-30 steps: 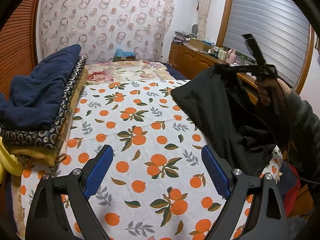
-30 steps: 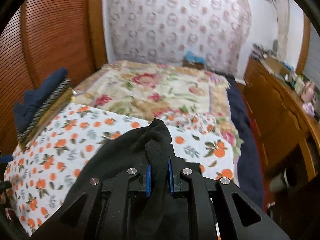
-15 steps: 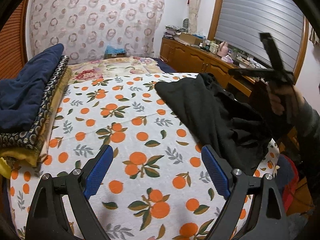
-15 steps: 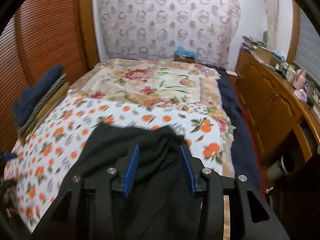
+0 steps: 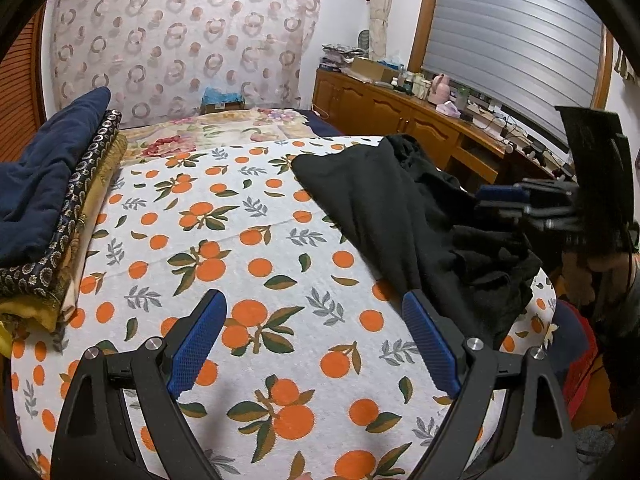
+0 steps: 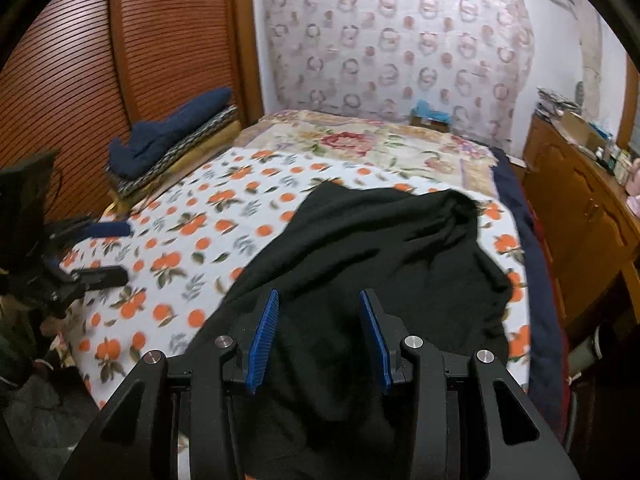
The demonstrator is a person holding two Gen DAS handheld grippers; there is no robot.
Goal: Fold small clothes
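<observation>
Black garment [image 5: 400, 216] lay crumpled on the orange-print sheet [image 5: 256, 280], at 1–2 o'clock from your left claw [image 5: 316, 344], one side spilling over the bed's right edge. Open sheet ran from 9 to 12 o'clock, bounded at 9–10 by the folded stack [image 5: 48, 200] with the navy piece on top. Wooden cabinet [image 5: 404, 120] stood close along the bed's right side, leaving a tight gap there.

Your left claw was wide open over bare sheet, pitched down, nothing between the pads. Your right claw [image 6: 318, 336] hung over the garment's near end, parted, the cloth lying under it, the pads not pressing it.

In the left view the right claw was dark and blurred at 3 o'clock. The garment's near hem was hidden behind the right claw's body.
</observation>
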